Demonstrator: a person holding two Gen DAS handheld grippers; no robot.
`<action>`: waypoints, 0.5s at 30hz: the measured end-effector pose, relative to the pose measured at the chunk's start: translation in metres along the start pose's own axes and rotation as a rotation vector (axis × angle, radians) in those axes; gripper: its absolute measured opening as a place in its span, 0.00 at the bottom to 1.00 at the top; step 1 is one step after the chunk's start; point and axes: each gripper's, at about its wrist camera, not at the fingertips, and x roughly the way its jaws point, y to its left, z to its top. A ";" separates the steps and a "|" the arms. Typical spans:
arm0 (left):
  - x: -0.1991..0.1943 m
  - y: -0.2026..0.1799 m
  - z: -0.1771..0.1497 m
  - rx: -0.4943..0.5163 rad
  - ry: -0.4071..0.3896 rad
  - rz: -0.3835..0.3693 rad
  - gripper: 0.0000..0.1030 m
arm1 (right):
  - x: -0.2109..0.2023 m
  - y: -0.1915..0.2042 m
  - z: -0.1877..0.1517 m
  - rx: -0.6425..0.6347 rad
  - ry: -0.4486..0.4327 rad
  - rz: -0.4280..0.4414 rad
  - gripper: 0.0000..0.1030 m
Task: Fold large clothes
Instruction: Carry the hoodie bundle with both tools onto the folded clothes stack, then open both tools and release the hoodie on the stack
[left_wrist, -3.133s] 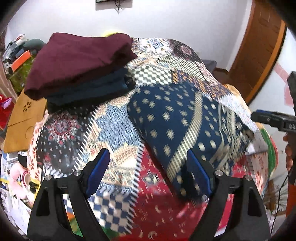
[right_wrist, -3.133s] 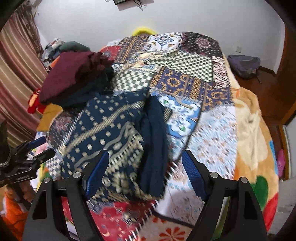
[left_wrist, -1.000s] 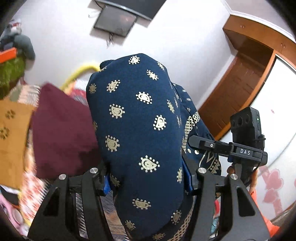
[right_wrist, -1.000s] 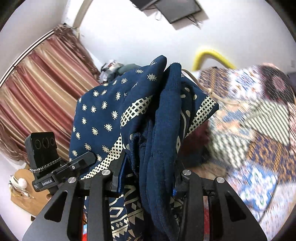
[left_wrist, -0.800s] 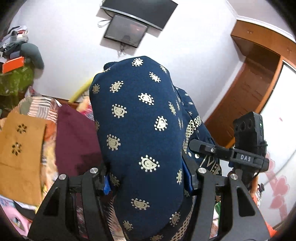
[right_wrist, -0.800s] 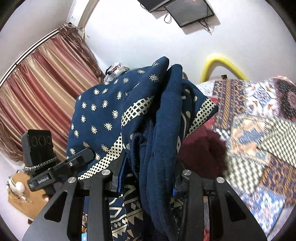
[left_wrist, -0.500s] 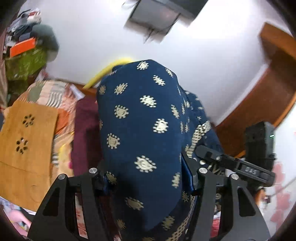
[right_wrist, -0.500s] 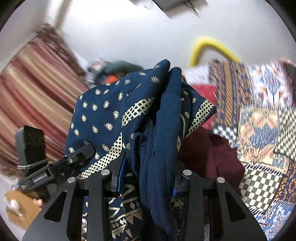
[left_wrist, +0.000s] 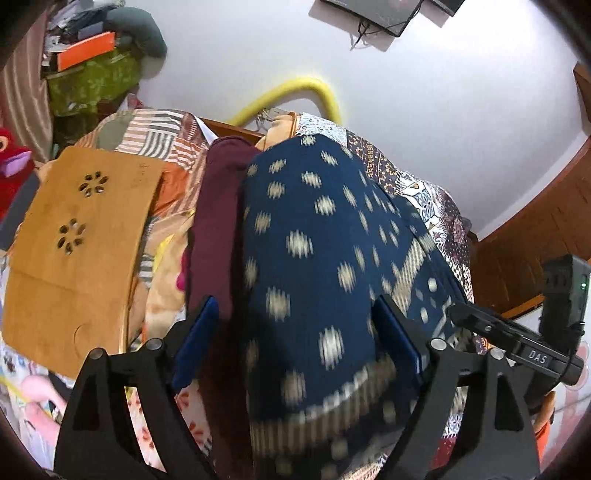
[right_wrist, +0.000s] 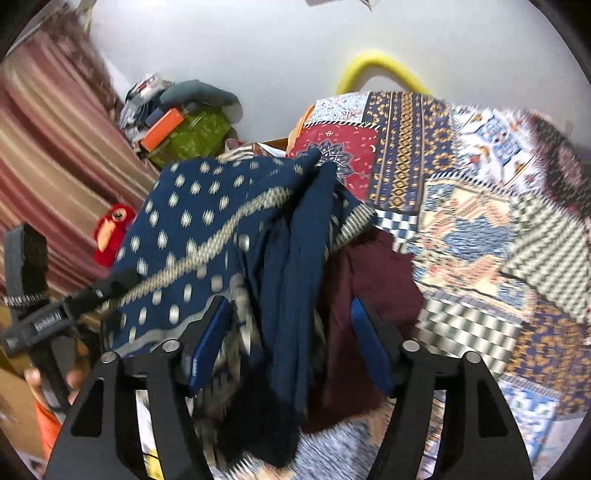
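navy dotted cloth (left_wrist: 314, 258) between both opening tongs; wooden board (left_wrist: 74, 240) only leftward

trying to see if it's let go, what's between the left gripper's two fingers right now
In the left wrist view, the folded navy patterned garment fills the gap of the left gripper, whose jaws are opening; a maroon garment shows beside it near the left finger.

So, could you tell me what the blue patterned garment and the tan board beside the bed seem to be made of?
Blue patterned garment: apparently soft woven cloth, matte; it drapes in folds. Tan board: probably wood or fibreboard, flat, matte, with flower-shaped cut-outs.
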 end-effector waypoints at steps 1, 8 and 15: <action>-0.008 0.000 -0.005 0.003 -0.011 0.008 0.83 | -0.003 -0.001 -0.005 -0.008 0.005 -0.010 0.64; -0.061 -0.017 -0.046 0.084 -0.041 0.070 0.83 | -0.050 0.007 -0.028 -0.041 -0.062 0.008 0.64; -0.153 -0.061 -0.083 0.193 -0.225 0.120 0.83 | -0.145 0.051 -0.055 -0.141 -0.281 0.072 0.64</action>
